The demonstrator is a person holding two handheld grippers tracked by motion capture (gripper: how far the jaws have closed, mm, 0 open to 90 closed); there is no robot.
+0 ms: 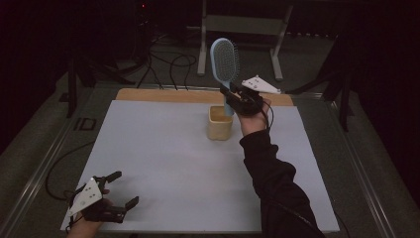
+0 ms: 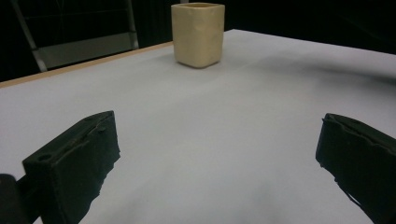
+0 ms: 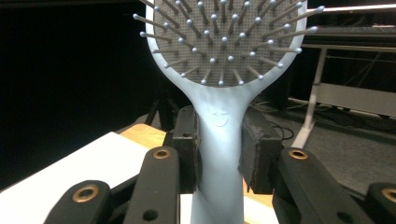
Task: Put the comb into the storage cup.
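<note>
Counter (image 1: 163, 163): flat, matte white sheet over a wood board, a strip of bare wood showing along the far edge beyond both grippers. Smooth and low-glare, with plenty of bare space between the two hands.

Right gripper (image 1: 236, 96): raised above the counter's far part, clenched on the neck of the hairbrush (image 1: 225, 62). In the right gripper view the two black pads press the handle (image 3: 217, 154) from either side just under the head, so the brush stands upright, bristle face toward the gripper's camera. The grip at the neck looks chosen to leave the lower handle free, which hangs below the jaws and points down at the cup (image 1: 220, 123). From the high view the handle tip seems to sit at or just inside the cup's mouth; I cannot tell whether it touches. Judgement: the brush is being stood in, or lifted out of, the cup.

Hairbrush: pale blue smooth plastic, oval paddle head, grey perforated cushion, thin pins with ball tips, small smiley mark on the neck.

Cup: cream, squarish with rounded corners, matte, open top, directly below the right gripper; ahead of the left gripper and well apart from it.

Left gripper (image 1: 116, 191): low at the near counter edge, jaws spread wide, holding nothing, blocky black pads (image 2: 77, 158) aimed toward the cup. Looks parked.
</note>
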